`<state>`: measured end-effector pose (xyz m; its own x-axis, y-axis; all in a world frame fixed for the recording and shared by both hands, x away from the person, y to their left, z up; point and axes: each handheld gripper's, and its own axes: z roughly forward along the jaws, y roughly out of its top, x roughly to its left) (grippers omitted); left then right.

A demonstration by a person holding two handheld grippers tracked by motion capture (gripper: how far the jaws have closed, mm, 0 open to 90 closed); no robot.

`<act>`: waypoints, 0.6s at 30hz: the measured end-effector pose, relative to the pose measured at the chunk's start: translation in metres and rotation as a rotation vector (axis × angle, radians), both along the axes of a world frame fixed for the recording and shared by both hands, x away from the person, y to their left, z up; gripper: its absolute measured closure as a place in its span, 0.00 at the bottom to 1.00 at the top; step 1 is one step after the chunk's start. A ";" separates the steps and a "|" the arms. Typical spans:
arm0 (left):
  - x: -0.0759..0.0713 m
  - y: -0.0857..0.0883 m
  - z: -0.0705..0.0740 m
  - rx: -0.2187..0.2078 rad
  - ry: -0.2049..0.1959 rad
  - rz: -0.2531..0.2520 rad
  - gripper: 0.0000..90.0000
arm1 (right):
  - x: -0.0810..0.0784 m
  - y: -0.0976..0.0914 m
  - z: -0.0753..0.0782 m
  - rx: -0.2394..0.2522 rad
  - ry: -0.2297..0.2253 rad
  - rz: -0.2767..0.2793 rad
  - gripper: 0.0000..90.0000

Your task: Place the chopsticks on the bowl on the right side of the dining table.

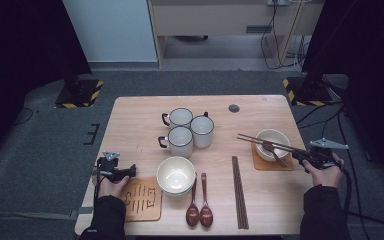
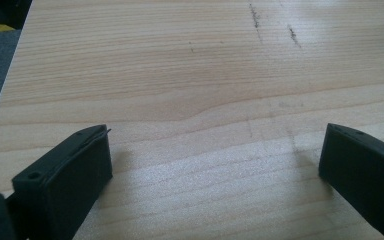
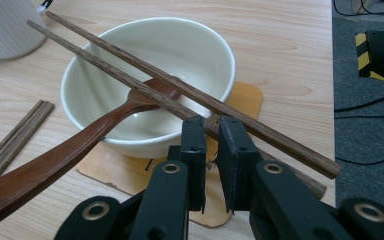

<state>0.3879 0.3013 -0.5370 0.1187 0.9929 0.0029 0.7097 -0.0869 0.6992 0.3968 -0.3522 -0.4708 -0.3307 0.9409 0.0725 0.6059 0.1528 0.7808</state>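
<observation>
The right gripper (image 3: 210, 150) sits near the table's (image 1: 140, 125) right edge, just short of a bowl (image 3: 180, 65) on a wooden coaster (image 3: 245, 100). A pair of chopsticks (image 3: 155, 85) lies across the rim of this bowl, their near ends reaching past the coaster toward the gripper; the jaws stand almost together with a thin gap, just under one stick's end, and the pictures do not settle whether the pads pinch it. A wooden spoon (image 3: 70, 150) rests in the same bowl, its scoop inside and its handle slanting out over the rim. The left gripper (image 1: 115, 170) rests at the table's left edge, beside a second coaster (image 1: 142, 199) with a carved pattern; its jaws stand wide apart over bare wood, holding nothing. Between the two hands the middle of the table is crowded: an empty bowl (image 1: 176, 175), two spoons (image 1: 200, 205) and another pair of chopsticks (image 1: 239, 192) near the front edge. Three white mugs (image 1: 185, 130) cluster farther back. Open tabletop remains at the back corners and ahead of the left gripper.
</observation>
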 end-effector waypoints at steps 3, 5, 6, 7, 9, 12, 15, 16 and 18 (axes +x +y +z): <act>0.000 0.000 0.000 0.000 0.000 0.000 0.00 | 0.001 -0.002 -0.001 0.003 -0.003 -0.015 0.89; 0.000 0.000 0.000 0.000 0.000 0.000 0.00 | 0.001 -0.004 -0.001 0.006 -0.003 -0.016 0.88; 0.000 0.000 0.000 0.000 0.000 0.000 0.00 | 0.001 -0.004 -0.002 0.010 -0.004 -0.021 0.88; 0.000 0.000 0.000 0.000 0.000 0.000 0.00 | 0.002 -0.004 -0.002 0.008 -0.005 -0.021 0.88; 0.000 0.000 0.000 0.000 0.000 0.000 0.00 | 0.003 -0.006 -0.002 0.005 -0.008 -0.020 0.87; 0.000 0.000 0.000 0.000 0.000 0.000 0.00 | 0.004 -0.006 -0.002 0.008 -0.006 -0.028 0.86; 0.000 0.000 0.000 0.000 0.000 0.000 0.00 | 0.005 -0.007 -0.002 0.008 -0.006 -0.027 0.84; 0.000 0.000 0.000 0.000 0.000 0.000 0.00 | 0.006 -0.008 -0.002 0.009 -0.008 -0.031 0.84; 0.000 0.000 0.000 0.000 0.000 0.000 0.00 | 0.006 -0.009 -0.002 0.010 -0.009 -0.033 0.83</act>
